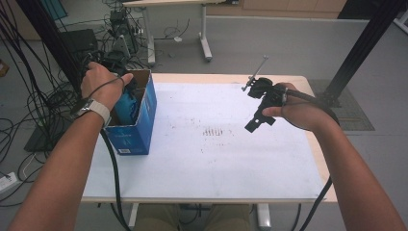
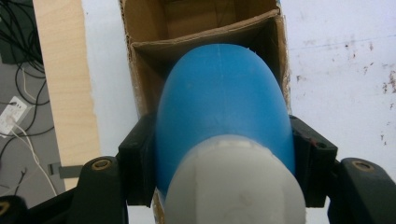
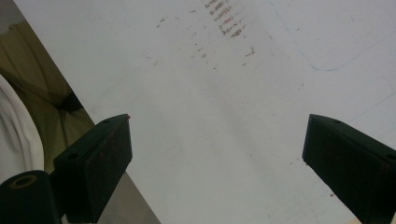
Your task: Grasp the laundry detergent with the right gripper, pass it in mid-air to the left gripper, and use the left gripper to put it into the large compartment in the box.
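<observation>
Already the packing looks close to its end, judging from how things lie. The left hand-held gripper [image 2: 219, 154] is clenched on a smooth blue plastic bottle with a rounded body and a matt white cap [image 2: 222, 116], its two black jaws pressing on the bottle's flanks just above the cap. In the high view this bottle [image 1: 126, 107] hangs base-down inside the open top of the blue cardboard box [image 1: 139, 126], which stands at the left edge of the worktop [image 1: 216, 163]. The left gripper view shows the raw brown inside of the box [image 2: 154, 28], with a cardboard divider splitting it into compartments; the bottle's rounded base points into the nearer one. What seems left is to sink the bottle fully, let go and lift away; whether the base has reached the bottom cannot be told.

The right hand-held gripper [image 1: 260, 115] hovers above the middle-right of the worktop, released, its flat black jaws wide apart with nothing between them [image 3: 219, 154].

As for materials, the bottle is glossy, seamed down its length and likely slippery; the cap looks duller and slightly grainy. The box is thin printed card, with ragged, fibrous cut edges. The worktop carries a white sheet, flat and matt, flecked with small reddish-brown marks [image 1: 215, 132], over pale wood.
</observation>
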The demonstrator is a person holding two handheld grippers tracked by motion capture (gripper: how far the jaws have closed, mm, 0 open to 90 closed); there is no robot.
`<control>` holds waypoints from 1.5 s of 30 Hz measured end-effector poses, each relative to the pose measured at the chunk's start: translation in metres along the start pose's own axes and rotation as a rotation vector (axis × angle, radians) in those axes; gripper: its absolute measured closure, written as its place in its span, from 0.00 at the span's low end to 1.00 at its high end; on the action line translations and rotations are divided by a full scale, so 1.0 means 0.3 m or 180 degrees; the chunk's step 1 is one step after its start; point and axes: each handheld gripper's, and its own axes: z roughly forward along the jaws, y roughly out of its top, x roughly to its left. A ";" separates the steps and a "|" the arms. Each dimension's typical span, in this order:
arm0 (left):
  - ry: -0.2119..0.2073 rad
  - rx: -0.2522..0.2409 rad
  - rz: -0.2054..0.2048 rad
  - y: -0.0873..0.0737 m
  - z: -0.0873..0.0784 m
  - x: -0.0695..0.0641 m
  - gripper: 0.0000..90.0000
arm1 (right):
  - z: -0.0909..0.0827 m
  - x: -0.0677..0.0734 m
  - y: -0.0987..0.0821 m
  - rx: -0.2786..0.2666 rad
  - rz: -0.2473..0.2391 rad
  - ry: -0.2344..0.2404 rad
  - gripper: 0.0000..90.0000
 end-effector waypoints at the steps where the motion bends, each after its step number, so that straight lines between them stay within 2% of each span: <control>1: 0.0002 -0.0005 0.0004 0.000 0.002 -0.001 0.42 | 0.000 0.001 0.000 0.0011 0.0011 -0.0001 0.09; 30: 0.0064 -0.0044 0.0056 -0.015 0.078 -0.003 0.42 | 0.011 -0.007 -0.016 -0.0013 0.0042 0.0022 0.09; 45: 0.0056 -0.0031 0.0062 -0.022 0.117 -0.003 0.42 | 0.012 -0.009 -0.015 -0.0020 0.0046 0.0023 0.09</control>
